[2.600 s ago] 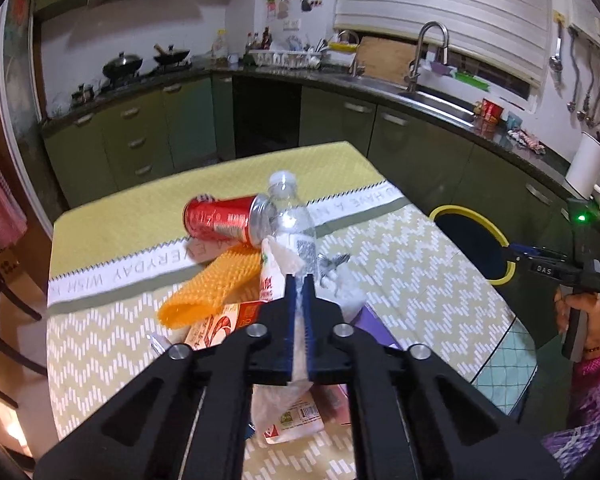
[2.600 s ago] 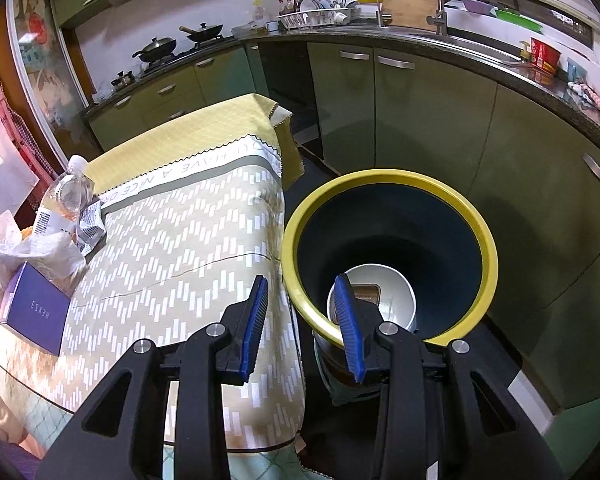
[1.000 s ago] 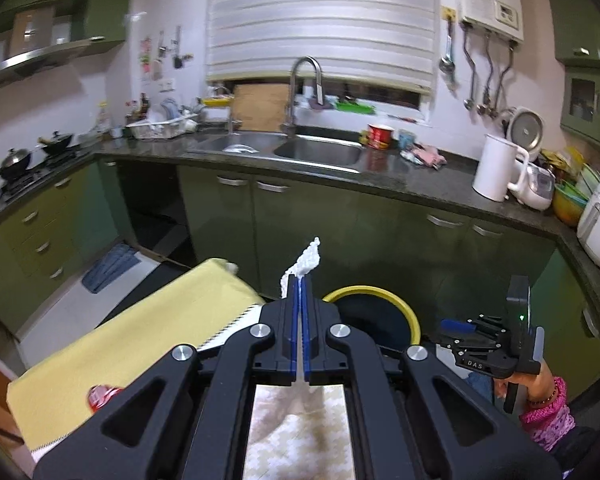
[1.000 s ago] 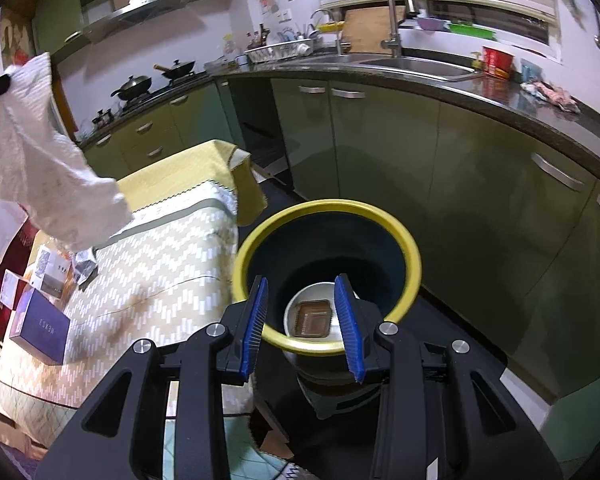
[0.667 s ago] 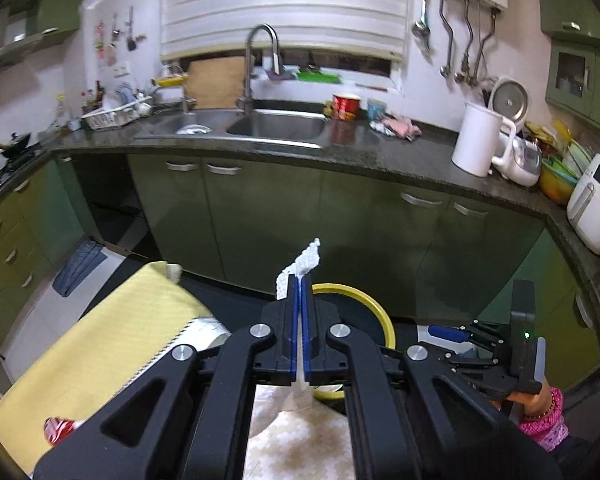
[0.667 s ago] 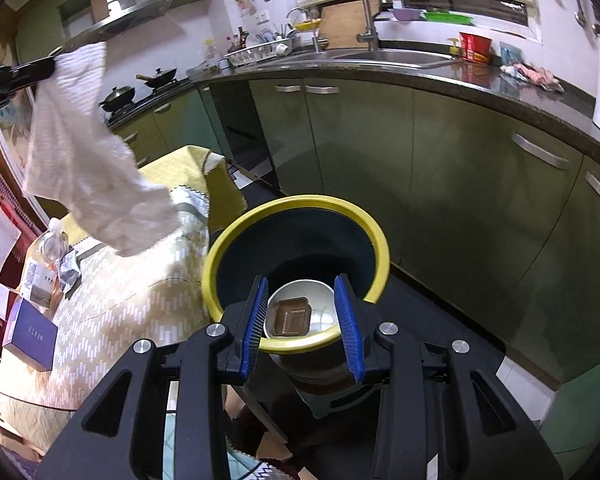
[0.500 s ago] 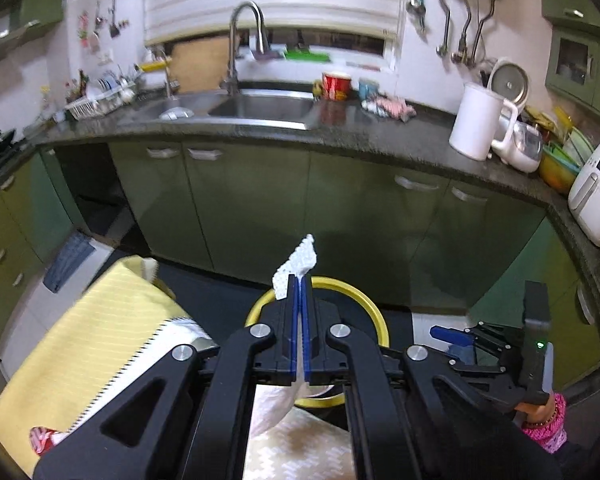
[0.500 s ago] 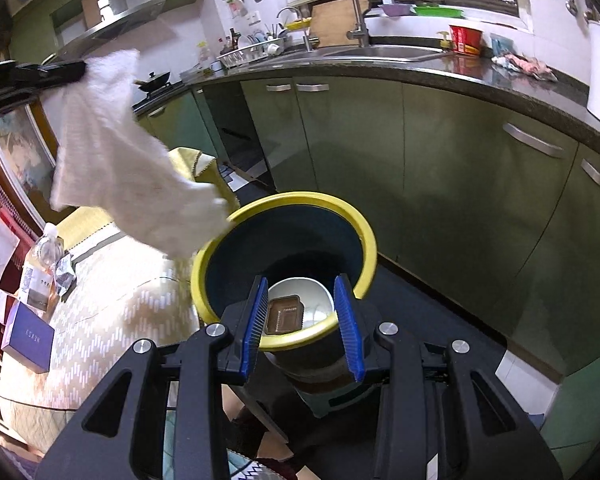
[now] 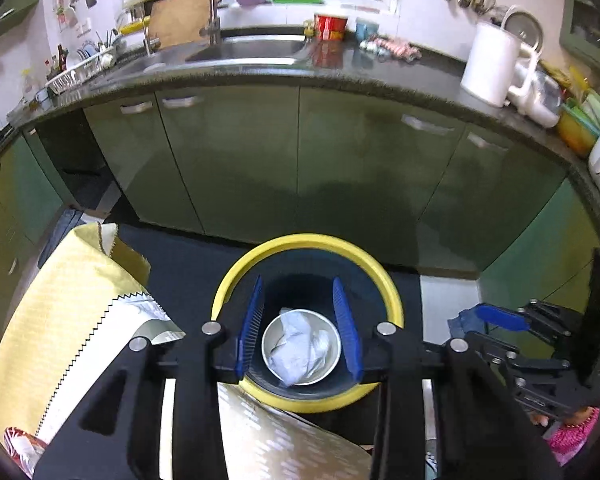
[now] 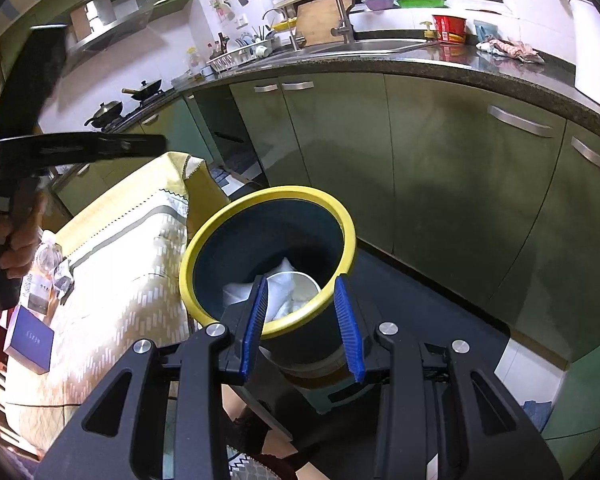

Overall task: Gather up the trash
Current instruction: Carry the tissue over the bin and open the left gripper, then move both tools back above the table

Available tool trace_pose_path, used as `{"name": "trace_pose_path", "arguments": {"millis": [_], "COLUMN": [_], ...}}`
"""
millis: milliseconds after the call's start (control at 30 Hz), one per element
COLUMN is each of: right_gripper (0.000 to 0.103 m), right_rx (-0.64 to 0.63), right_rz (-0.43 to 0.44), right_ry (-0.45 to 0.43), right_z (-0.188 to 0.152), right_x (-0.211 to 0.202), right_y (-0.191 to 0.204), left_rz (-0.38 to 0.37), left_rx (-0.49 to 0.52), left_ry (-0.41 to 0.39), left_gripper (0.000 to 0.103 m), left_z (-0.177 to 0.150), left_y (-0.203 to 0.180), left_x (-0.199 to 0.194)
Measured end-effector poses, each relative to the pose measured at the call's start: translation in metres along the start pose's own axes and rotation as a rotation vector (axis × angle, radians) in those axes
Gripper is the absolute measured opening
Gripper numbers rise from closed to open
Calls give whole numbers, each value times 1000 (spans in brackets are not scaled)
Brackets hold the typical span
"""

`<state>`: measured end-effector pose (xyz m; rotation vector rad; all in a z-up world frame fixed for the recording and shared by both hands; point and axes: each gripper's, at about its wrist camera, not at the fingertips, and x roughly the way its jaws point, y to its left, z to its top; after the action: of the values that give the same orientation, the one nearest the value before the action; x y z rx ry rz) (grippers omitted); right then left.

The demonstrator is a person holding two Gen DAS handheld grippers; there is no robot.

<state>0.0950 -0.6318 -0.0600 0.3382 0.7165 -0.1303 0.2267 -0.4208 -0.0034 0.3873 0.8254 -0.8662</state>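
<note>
Both fingers point(image 9: 299, 330) gape empty over the binned tissue point(image 9: 298, 348); only the right view shows the bottle point(image 10: 44, 276).

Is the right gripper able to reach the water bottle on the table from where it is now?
Probably yes. The right gripper is open and empty over the bin; the water bottle lies uncovered on the table, though the left hand hangs just above it.

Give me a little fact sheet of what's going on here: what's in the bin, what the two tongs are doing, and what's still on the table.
bin: yellow-rimmed bin on the floor beside the table
in bin: white crumpled paper lying in a white bowl
left tongs: above the bin, just opened, nothing between them
right tongs: open, empty, facing the bin
on table: plastic bottle, purple box
</note>
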Motion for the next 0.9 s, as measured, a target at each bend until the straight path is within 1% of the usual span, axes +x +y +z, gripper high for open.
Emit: {"name": "trace_pose_path", "arguments": {"millis": [33,67,100,133,233,267,300,333,367,433,467,533,600,667,700,833,900], "right_gripper": [35,35,36,37,38,43,45,48,48,48,48,48,48,48,48,48,48], "right_rx": [0,-2,-6,-8,-24,-34,-41,-45,-59,-83,-98,-126,-171,-210,-232,-318,-379], "right_rz": [0,2,4,5,15,20,24,30,45,61,74,102,134,164,188,280,335], "right_ry": [-1,0,3,5,15,21,25,28,36,48,54,65,75,88,95,108,108], "right_z": [0,-1,-2,-2,-3,-3,-4,-5,-7,-9,-10,-13,-18,-22,-24,-38,-48], "right_x": [-1,-1,-1,-1,1,2,3,3,5,8,10,13,16,20,22,22,17], "right_y": [0,1,3,4,12,16,21,24,32,43,52,69,95,118,134,192,229], "left_rz": [-8,-11,-12,-6,28,40,51,69,87,161,193,293,355,409,424,448,458], "left_rx": [-8,-13,-22,-29,-62,-87,-105,-139,-167,-215,-228,-282,-338,-412,-450,-568,-609], "left_ry": [-33,-53,-88,-122,-212,-232,-244,-267,-290,-328,-337,-362,-376,-374,-373,-364,-365], "left_gripper": [35,37,42,45,56,63,70,72,75,79,83,85,87,88,88,88,88], "left_z": [-2,-3,-6,-9,-27,-35,-40,-53,-65,-92,-101,-132,-158,-191,-207,-254,-274], "left_y": [0,1,2,4,15,21,25,34,42,57,61,78,92,109,115,135,142], "left_x": [-18,-28,-46,-63,-111,-127,-137,-154,-170,-199,-208,-236,-256,-276,-283,-302,-307]}}
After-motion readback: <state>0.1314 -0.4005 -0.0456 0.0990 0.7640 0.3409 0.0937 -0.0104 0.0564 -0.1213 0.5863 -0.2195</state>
